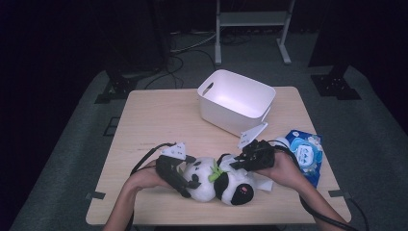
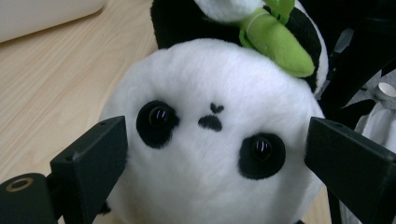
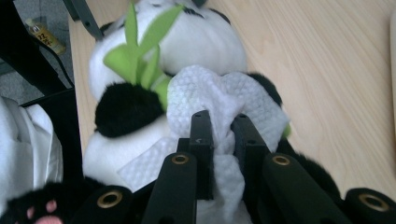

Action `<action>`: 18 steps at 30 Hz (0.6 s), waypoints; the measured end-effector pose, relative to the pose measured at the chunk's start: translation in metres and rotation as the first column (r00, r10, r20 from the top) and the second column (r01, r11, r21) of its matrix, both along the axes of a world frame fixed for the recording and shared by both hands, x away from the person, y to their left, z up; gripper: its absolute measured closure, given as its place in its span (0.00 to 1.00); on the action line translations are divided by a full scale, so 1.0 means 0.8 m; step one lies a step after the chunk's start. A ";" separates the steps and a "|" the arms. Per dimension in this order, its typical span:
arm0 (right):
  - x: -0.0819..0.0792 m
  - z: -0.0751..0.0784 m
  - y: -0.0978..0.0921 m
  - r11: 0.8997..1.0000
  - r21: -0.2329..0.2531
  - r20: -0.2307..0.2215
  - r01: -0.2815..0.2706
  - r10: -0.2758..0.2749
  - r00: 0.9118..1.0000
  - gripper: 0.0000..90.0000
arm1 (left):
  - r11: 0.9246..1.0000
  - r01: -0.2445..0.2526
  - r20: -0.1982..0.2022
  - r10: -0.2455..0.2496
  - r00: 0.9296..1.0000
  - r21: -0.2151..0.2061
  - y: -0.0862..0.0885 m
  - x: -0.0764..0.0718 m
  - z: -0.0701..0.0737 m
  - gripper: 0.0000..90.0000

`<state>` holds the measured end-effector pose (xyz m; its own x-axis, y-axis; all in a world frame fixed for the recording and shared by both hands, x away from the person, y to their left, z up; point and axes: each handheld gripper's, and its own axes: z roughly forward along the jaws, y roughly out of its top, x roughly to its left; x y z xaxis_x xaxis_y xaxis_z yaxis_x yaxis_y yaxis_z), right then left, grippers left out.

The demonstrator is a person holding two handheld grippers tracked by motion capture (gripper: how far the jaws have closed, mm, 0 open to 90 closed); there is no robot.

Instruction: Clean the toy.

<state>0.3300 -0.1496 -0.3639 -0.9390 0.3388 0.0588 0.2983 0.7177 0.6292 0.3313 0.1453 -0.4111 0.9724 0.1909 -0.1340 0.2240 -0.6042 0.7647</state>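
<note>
A black-and-white panda plush point(image 1: 211, 182) with a green leaf point(image 2: 275, 42) lies near the table's front edge. My left gripper point(image 1: 185, 185) comes in from its left. In the left gripper view the jaws press on both sides of the plush's point(image 2: 210, 186) white head, and the left gripper point(image 2: 215, 140) holds it. My right gripper point(image 1: 236, 161) comes from the right, shut on a white textured wipe point(image 3: 201, 93). In the right gripper view the right gripper point(image 3: 220, 119) holds the wipe against the plush's point(image 3: 205, 42) body just below the leaf point(image 3: 140, 56).
A white plastic bin point(image 1: 226, 118) stands open behind the plush at the table's centre back. A blue wipes packet point(image 1: 305, 151) lies at the right edge. The wooden table point(image 1: 154, 120) is bare on the left. A frame's legs point(image 1: 219, 48) stand on the floor beyond.
</note>
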 end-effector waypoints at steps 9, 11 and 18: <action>-0.020 0.017 0.000 0.998 0.044 0.012 -0.039 0.039 0.999 0.89 | 1.000 -0.003 -0.014 0.003 1.000 -0.012 0.002 0.002 -0.007 0.07; -0.026 0.023 0.009 0.997 0.042 0.018 -0.059 0.059 0.998 0.89 | 1.000 -0.004 -0.014 0.004 1.000 -0.012 0.001 0.001 -0.007 0.07; -0.029 0.024 0.054 0.991 -0.013 0.021 -0.137 0.137 0.990 0.89 | 1.000 -0.007 -0.005 0.007 1.000 -0.009 -0.003 0.000 -0.007 0.07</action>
